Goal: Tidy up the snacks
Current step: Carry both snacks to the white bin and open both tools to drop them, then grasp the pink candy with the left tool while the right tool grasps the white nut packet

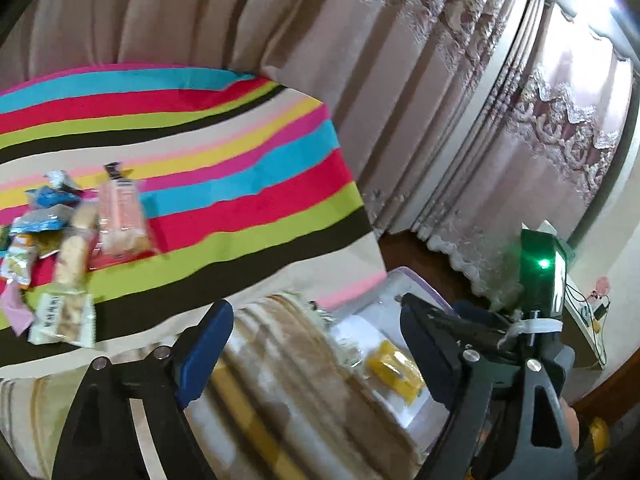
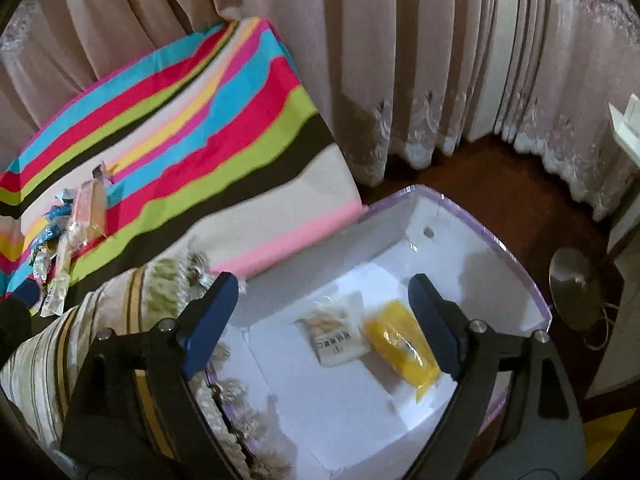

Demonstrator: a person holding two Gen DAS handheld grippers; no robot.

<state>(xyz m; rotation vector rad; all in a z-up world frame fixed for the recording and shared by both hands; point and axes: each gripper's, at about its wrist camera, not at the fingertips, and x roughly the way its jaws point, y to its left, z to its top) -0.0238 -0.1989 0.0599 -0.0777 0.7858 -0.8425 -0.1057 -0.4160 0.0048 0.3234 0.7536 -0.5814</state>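
White box (image 2: 472, 240) holds a yellow packet (image 2: 400, 344) and a pale biscuit packet (image 2: 336, 338); right gripper (image 2: 324, 320) above, spread, empty. Left gripper (image 1: 316, 344) spread, empty; snack pile (image 1: 60, 248) on striped blanket (image 1: 240, 168).

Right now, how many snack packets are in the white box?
2. A white packet lies on the floor of the box, and a yellow packet is beside it, nearer the right claw's finger. None seem hidden.

Striped bedcover (image 2: 224, 128) carries a loose pile of snack packets (image 1: 64, 236) near its left side. Beside it, a white box (image 2: 472, 216) apparently stands on the dark wooden floor (image 2: 500, 176).
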